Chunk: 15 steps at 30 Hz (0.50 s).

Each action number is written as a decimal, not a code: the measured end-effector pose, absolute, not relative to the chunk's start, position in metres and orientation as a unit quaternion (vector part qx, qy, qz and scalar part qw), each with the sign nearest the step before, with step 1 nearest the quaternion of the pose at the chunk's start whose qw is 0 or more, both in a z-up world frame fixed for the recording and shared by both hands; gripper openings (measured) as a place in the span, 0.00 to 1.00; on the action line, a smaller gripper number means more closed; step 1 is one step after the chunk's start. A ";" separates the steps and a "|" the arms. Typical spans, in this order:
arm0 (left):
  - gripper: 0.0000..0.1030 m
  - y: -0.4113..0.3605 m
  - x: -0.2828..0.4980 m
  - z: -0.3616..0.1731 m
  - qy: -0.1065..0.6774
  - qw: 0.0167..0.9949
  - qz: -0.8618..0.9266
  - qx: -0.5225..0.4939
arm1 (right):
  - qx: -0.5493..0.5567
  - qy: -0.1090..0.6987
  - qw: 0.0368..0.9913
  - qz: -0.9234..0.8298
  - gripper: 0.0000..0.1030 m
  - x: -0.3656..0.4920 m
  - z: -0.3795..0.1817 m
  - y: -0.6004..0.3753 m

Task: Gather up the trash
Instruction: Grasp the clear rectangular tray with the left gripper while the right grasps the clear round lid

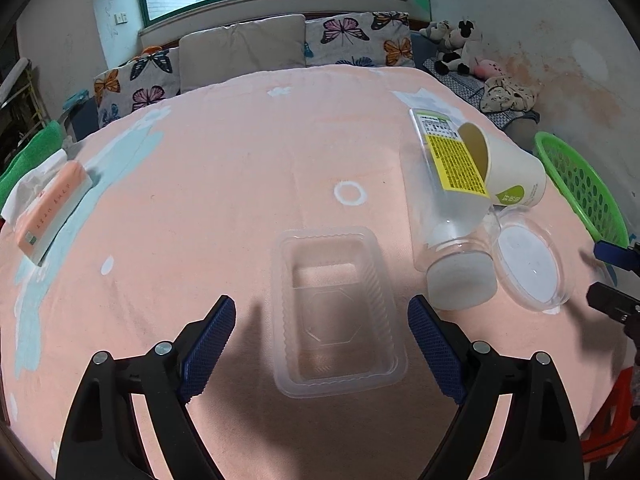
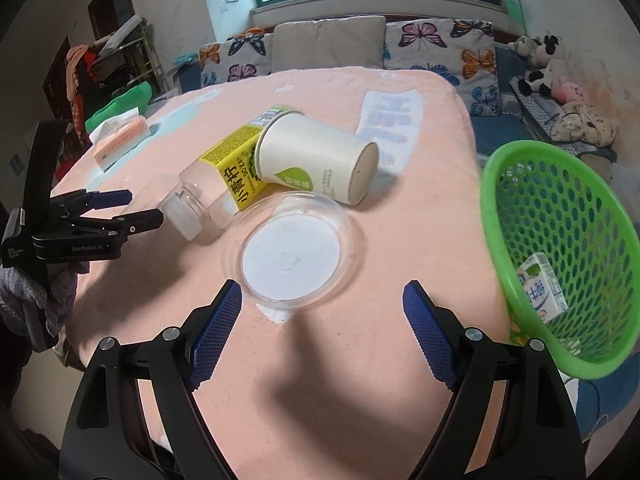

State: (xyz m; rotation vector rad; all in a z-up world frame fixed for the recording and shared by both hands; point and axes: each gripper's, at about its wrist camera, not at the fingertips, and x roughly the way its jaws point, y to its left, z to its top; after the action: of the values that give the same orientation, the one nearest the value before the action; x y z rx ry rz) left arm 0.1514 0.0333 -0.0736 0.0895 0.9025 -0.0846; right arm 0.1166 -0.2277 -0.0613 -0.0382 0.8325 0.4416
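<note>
A pink blanket (image 1: 248,152) is covering the table, with butterfly cushions (image 1: 360,38) lying beyond under a window. The clear bottle (image 1: 448,208) is lying against a tipped paper cup (image 1: 508,172), its cap pointing toward the cameras, its long axis running away. Both the left gripper (image 1: 322,316) and right gripper (image 2: 322,300) are gaping wide and holding nothing.

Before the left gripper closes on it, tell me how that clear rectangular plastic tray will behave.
The clear tray looks thin-walled and empty, so it is probably very light and may flex or buckle under a squeeze. Its ribbed sides could give the left gripper some bite, though smooth plastic may still slip. Lying flat and open side up on the pink cloth, it seems unlikely to roll.
</note>
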 end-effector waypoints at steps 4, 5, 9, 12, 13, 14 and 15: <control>0.66 0.037 0.153 -0.077 0.439 0.897 -0.043 0.039 | -0.023 0.406 0.887 0.216 0.80 0.121 -0.065 -0.222; 0.62 0.038 0.153 -0.077 0.439 0.897 -0.044 0.035 | -0.023 0.407 0.887 0.217 0.80 0.122 -0.065 -0.221; 0.55 0.037 0.152 -0.076 0.438 0.898 -0.044 0.029 | -0.026 0.413 0.883 0.219 0.80 0.127 -0.070 -0.216; 0.55 0.039 0.149 -0.073 0.432 0.900 -0.043 0.029 | -0.030 0.415 0.882 0.221 0.80 0.131 -0.072 -0.212; 0.55 0.040 0.148 -0.071 0.430 0.901 -0.044 0.027 | -0.030 0.416 0.881 0.222 0.80 0.132 -0.072 -0.210; 0.55 0.040 0.148 -0.069 0.429 0.902 -0.043 0.026 | -0.030 0.416 0.881 0.224 0.80 0.133 -0.073 -0.209; 0.55 0.041 0.147 -0.067 0.427 0.903 -0.043 0.025 | -0.030 0.417 0.879 0.227 0.80 0.135 -0.073 -0.207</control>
State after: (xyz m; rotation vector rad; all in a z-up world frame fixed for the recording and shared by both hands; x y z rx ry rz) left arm 0.1469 0.0412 -0.0667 0.0510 0.8817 -0.0886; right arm 0.1351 -0.2070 -0.0732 -0.0635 0.8702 0.4724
